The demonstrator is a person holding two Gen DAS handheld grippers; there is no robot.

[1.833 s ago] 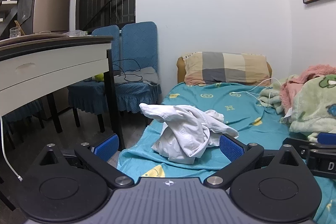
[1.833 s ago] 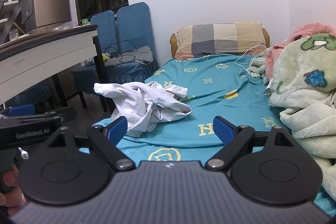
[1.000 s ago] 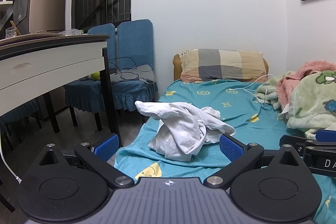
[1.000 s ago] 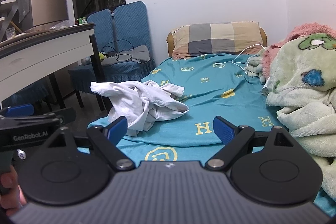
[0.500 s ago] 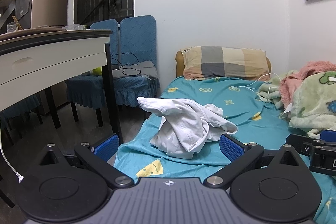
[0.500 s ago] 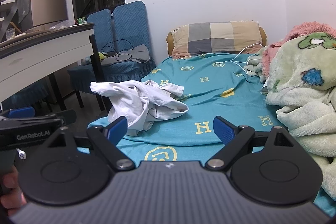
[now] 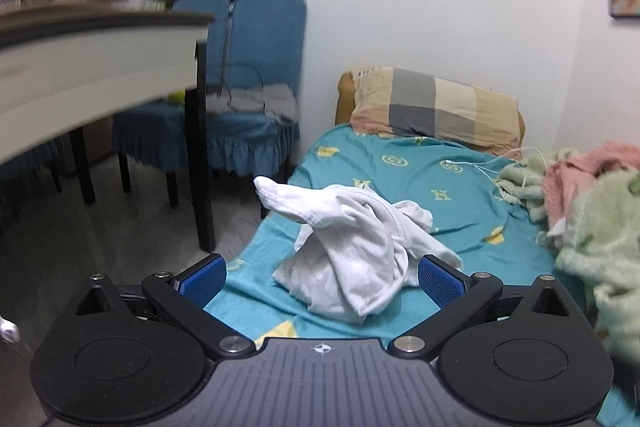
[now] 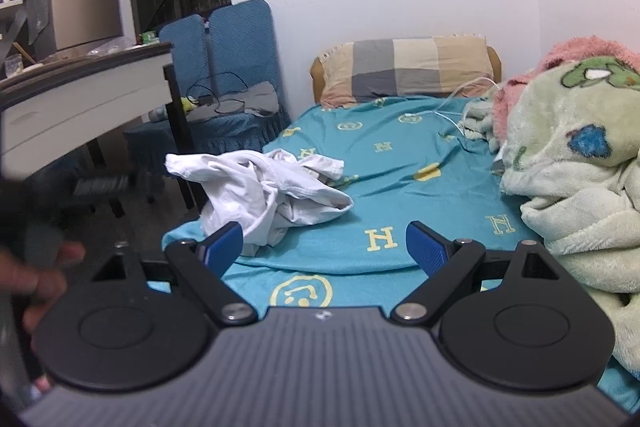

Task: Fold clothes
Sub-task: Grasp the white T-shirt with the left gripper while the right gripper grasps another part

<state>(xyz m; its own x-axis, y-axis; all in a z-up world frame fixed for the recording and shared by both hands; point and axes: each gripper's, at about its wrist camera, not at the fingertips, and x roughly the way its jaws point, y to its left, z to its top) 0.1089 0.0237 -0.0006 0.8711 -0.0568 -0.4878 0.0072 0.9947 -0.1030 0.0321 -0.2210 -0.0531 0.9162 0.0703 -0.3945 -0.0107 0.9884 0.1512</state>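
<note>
A crumpled white garment lies in a loose heap on the bed, near its foot end and close to the edge that faces the floor, one sleeve-like end sticking out over that edge. The bed wears a teal sheet printed with yellow letters. At the far end of the bed a checked pillow leans against the wall, and a thin white cable trails across the sheet just below it. Along the far side of the bed from the garment a pale green fleece blanket is bunched up, with something pink and fluffy behind it. The left gripper hovers just short of the garment, its blue-padded jaws spread wide with the white heap showing between them, touching nothing. The right gripper hangs over the foot of the bed, jaws likewise released and empty, the garment off to its left side. A blurred hand shows beside it. Off the bed's edge stand two blue-covered chairs and a white desk with a dark top
</note>
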